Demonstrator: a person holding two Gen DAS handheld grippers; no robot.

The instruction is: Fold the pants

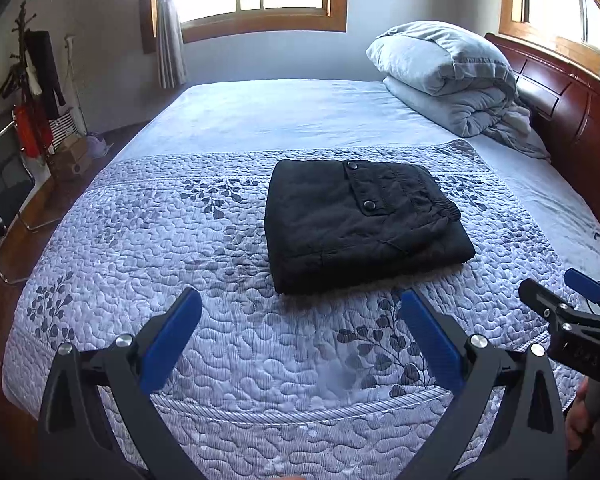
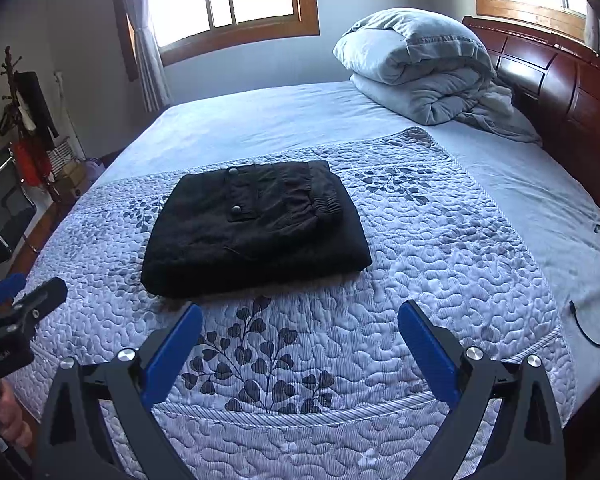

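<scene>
Both your grippers, left gripper (image 1: 300, 332) and right gripper (image 2: 300, 332), hang with jaws spread wide and empty, just short of the black pants (image 1: 360, 224), which lie as a compact folded rectangle on the quilt (image 1: 160, 240). Folding looks finished; at most a tidy remains. Rolled duvet (image 1: 444, 76) near the headboard (image 1: 572, 108) sits well apart, nothing obstructs.

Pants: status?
Left gripper and right gripper open, empty, short of the fabric. Black pants folded flat on quilt. Nothing in the way.
</scene>
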